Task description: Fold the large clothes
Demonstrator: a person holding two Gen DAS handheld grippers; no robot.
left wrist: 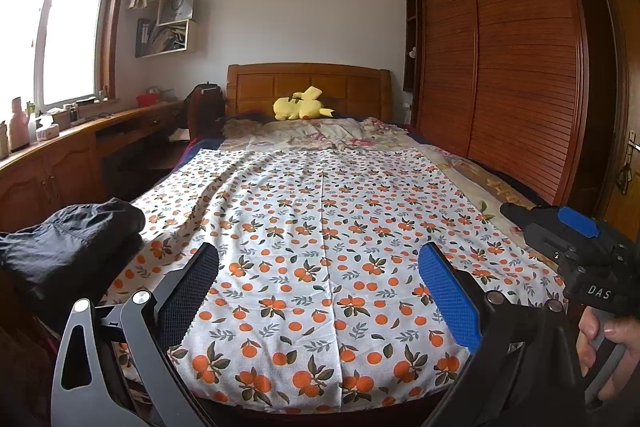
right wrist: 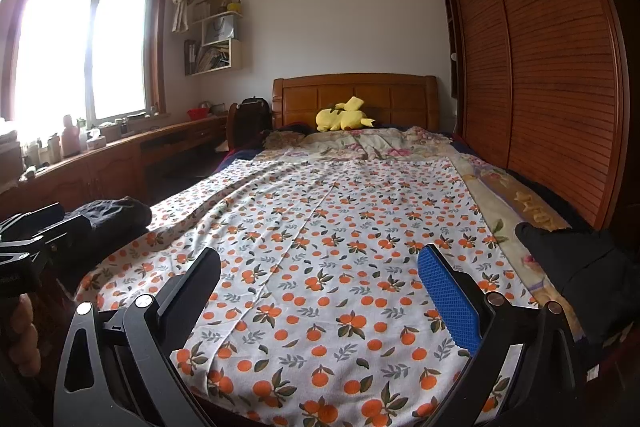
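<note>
the left gripper [left wrist: 320, 267] hangs above the foot of the bed [left wrist: 308, 83], its two fingers spread wide apart with nothing between them. the right gripper [right wrist: 320, 267] hangs level beside it, also spread wide and holding nothing. straight ahead of both tools and below their fingertips, the orange-print cloth [left wrist: 320, 219] lies spread flat along the mattress, its near edge just under the tools. off to the left of the left gripper sits a dark folded garment [left wrist: 68, 243]. far ahead, past the cloth, a yellow plush toy [left wrist: 302, 105] rests against the headboard, and a wooden wardrobe [left wrist: 500, 59] stands on the right.
</note>
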